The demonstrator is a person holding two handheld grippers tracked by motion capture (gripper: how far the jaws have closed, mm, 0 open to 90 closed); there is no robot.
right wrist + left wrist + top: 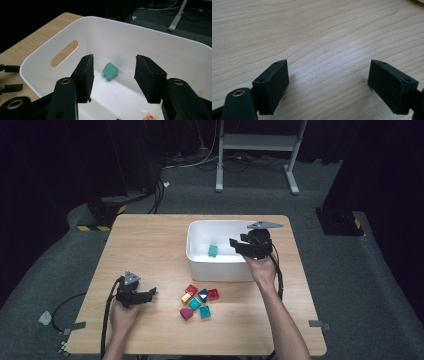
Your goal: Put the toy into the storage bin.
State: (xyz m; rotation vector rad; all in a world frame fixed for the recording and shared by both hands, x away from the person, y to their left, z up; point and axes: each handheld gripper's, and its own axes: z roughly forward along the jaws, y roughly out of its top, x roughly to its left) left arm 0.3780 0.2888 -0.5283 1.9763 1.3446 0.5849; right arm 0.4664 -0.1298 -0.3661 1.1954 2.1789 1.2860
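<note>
Holding my right gripper (113,77) above the white bin (197,257), I see its fingers apart and empty. The green block (110,71) lies on the bin floor below them. My left gripper (328,86) rests open over the bare tabletop (317,32).

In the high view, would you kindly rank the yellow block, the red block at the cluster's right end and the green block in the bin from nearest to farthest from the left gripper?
1. Yellow block, at the cluster's left edge, just right of the left gripper.
2. Red block, at the cluster's right end.
3. Green block, inside the white bin, beyond the cluster.
</note>
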